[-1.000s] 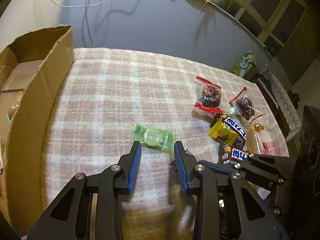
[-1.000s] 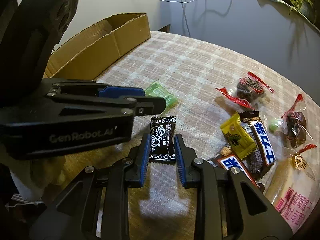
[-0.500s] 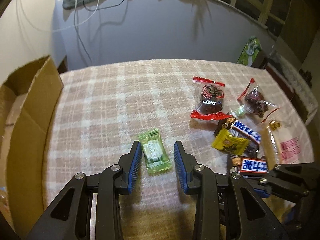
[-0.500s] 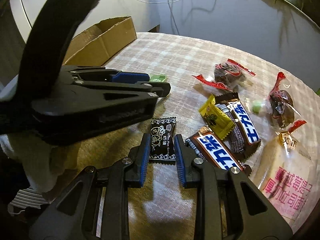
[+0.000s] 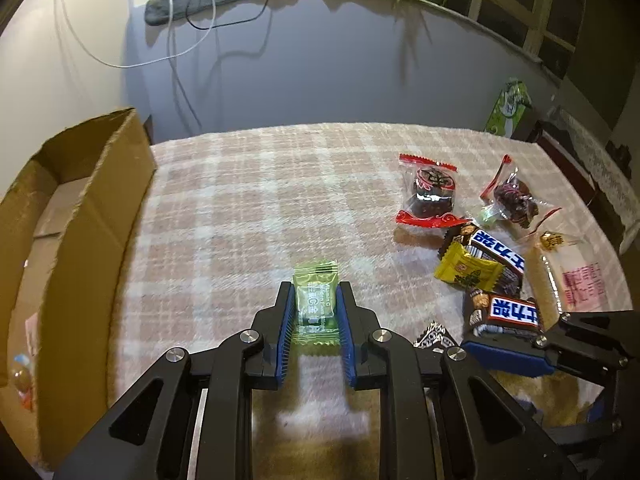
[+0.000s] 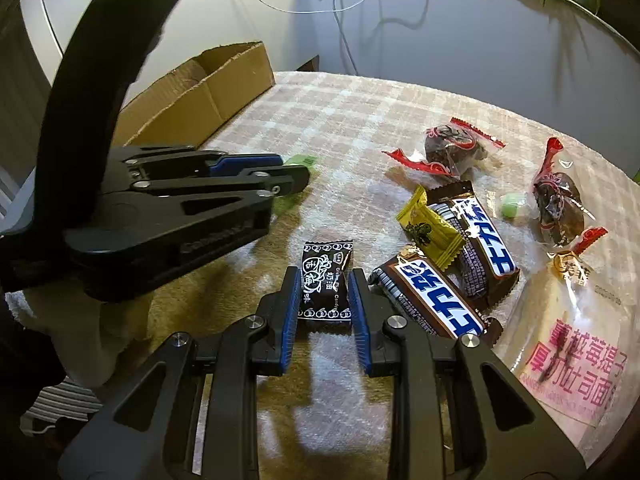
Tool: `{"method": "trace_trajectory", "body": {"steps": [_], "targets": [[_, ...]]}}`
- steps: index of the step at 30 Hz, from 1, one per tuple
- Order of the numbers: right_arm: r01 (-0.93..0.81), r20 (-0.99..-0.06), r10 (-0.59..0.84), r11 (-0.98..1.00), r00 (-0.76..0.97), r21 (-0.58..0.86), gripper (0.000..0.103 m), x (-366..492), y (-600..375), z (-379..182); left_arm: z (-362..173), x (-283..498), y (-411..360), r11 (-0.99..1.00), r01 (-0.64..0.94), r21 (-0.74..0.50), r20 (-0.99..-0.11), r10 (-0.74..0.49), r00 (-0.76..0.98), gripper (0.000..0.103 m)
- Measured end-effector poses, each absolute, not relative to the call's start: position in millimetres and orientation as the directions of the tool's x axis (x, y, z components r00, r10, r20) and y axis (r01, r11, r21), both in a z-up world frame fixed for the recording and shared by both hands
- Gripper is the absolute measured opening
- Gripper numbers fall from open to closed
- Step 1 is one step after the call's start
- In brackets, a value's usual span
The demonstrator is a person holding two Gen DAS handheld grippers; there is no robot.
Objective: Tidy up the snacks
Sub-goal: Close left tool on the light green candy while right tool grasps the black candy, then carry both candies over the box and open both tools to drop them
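With both grippers clamped, the pick step looks finished: left gripper (image 5: 315, 312) has just closed on the green candy (image 5: 315, 303), right gripper (image 6: 325, 298) pinches the black candy (image 6: 326, 280). Each sachet sits lengthwise between its pads, right of the cardboard box (image 5: 80, 216). Next move, probably: carry both leftward into the box.

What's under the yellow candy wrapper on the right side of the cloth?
The yellow candy wrapper lies partly on a brown and blue chocolate bar, covering its left edge. Its left part seems to rest on the plaid cloth. Anything beneath is hidden.
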State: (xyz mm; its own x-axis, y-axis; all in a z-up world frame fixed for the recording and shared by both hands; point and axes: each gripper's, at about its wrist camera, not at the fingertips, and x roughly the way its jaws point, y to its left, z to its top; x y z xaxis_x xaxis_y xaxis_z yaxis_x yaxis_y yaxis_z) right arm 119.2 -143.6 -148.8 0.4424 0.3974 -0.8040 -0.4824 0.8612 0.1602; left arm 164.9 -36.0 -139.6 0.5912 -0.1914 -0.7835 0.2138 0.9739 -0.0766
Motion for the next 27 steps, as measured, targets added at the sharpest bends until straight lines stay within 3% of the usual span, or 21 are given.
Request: {"method": "trace_trajectory", "body": {"steps": [27], "targets": [[-0.573, -0.72, 0.474, 0.809, 0.507, 0.129, 0.025, 116.1, -83.7, -81.8, -73.7, 106.7, 69.1, 0.992, 0.05, -0.119, -0.66, -0.116, 0.742, 0.019]]}}
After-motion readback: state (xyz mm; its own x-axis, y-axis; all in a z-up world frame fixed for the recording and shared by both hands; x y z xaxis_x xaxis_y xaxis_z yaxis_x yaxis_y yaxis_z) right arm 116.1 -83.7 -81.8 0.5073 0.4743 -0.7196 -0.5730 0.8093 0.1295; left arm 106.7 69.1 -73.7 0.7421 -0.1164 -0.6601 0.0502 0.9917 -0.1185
